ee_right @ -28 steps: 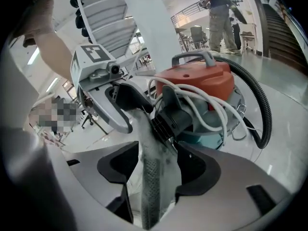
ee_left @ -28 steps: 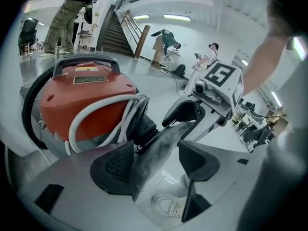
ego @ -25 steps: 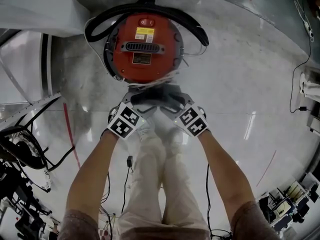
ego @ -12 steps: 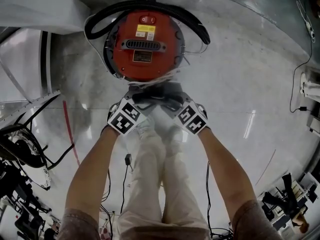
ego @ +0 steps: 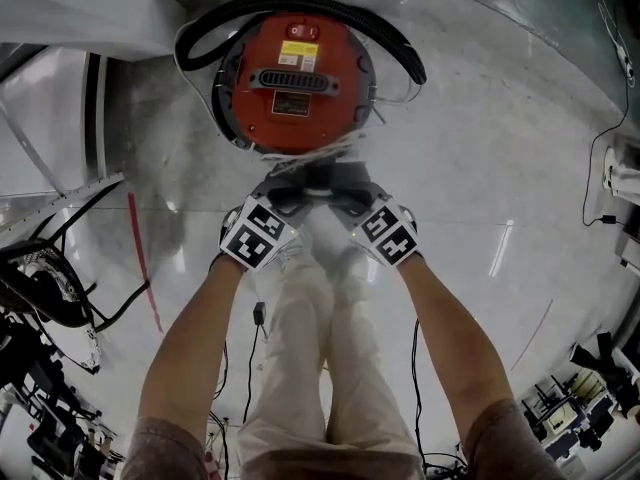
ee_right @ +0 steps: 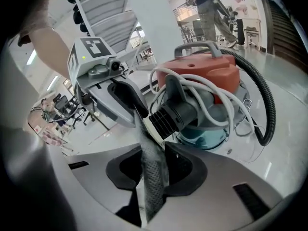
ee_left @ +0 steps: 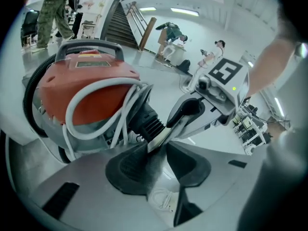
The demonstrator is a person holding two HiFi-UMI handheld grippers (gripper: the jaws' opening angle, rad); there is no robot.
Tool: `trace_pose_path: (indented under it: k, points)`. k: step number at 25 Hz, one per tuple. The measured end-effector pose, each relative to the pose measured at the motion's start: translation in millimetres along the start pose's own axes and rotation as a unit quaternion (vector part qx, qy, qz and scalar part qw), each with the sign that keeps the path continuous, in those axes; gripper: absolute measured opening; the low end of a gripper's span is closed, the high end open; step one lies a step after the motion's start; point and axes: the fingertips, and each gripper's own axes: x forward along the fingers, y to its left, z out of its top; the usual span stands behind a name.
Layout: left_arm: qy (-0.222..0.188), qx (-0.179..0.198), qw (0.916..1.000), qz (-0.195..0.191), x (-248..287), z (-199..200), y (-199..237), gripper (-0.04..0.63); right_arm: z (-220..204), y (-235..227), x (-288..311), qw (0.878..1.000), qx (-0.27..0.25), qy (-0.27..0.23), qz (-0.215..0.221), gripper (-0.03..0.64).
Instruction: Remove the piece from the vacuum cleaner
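Note:
A red canister vacuum cleaner (ego: 295, 78) stands on the floor, with a black hose (ego: 395, 53) looped round it and a white cord (ee_left: 96, 93) draped over its side. A black ribbed piece (ee_left: 147, 121) (ee_right: 171, 118) sticks out of its near side. My left gripper (ego: 290, 190) and right gripper (ego: 335, 190) meet tip to tip at that piece. Both pairs of jaws are closing and stand narrow. The ribbed end lies right at the fingertips in both gripper views. I see no pad pressing on it. From above, the grippers hide the piece.
The person's legs and pale shoes (ego: 300, 298) are directly below the grippers. Black cables and equipment (ego: 60, 298) crowd the floor at the left, and a thin cable (ego: 600, 138) runs at the right. Stairs (ee_left: 115, 28) and people (ee_right: 207, 8) are far behind the vacuum.
Both grippers have edged forward to the vacuum's near side and drawn closer together. The vacuum cleaner itself has not shifted on the floor.

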Motion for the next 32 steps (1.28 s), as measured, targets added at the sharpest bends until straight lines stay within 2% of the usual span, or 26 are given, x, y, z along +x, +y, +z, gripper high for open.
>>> trace_pose_path:
  k: [5, 15, 19, 23, 28, 32]
  points:
    - [-0.004, -0.031, 0.9995, 0.01, -3, -3, 0, 0.11, 0, 1, 0, 1.0, 0.012, 0.001, -0.013, 0.067]
    - [-0.004, -0.048, 0.9985, 0.026, -11, -8, -5, 0.1, 3, 6, -4, 0.999, 0.023, 0.0, -0.037, 0.062]
    - [0.026, -0.029, 0.9992, -0.001, -9, -29, -27, 0.069, -14, 26, -3, 1.0, -0.001, 0.019, -0.016, 0.047]
    - [0.02, -0.032, 0.9993, -0.005, -14, -39, -45, 0.067, -26, 43, -9, 1.0, 0.01, 0.018, -0.005, 0.048]
    - [0.006, -0.03, 0.9995, -0.005, -30, -21, -62, 0.066, -16, 49, -37, 1.0, 0.017, 0.004, -0.018, 0.048]
    - [0.001, -0.005, 1.0, 0.003, -60, 1, -83, 0.067, 4, 62, -75, 0.999, 0.022, -0.02, -0.024, 0.049]
